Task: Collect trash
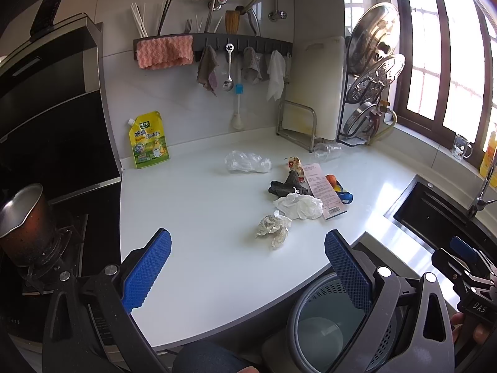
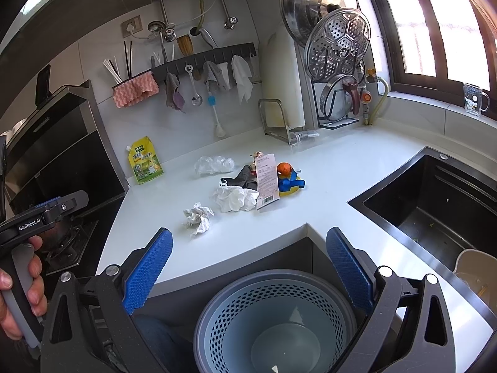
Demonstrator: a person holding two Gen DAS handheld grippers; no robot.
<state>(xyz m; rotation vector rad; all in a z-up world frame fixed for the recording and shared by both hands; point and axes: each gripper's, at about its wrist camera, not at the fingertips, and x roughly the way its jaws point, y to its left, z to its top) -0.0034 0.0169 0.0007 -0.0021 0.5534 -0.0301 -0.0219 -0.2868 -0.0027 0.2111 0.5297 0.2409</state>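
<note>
1. White desk (image 1: 202,217) carries the trash, all grouped around the receipt (image 1: 323,189); nothing is in the bin (image 2: 273,320) yet, which sits below the desk edge, on the near side of the receipt.
2. Left gripper (image 1: 248,270) and right gripper (image 2: 248,267): jaws wide, both empty, hovering short of the pile.
3. Risks: the flat receipt may slide instead of lifting; the thin plastic bag (image 1: 247,162) may slip the jaws; light paper could miss the bin and drop to the floor.
4. Count: crumpled paper (image 1: 273,228) one, tissue (image 1: 299,206) one, plastic bag one, receipt one, dark rag (image 1: 287,186) one, wrapper (image 1: 294,164) one, orange-blue toy (image 2: 287,177) one.
5. Yellow pouch (image 1: 149,140), far left of receipt: likely not trash.
</note>
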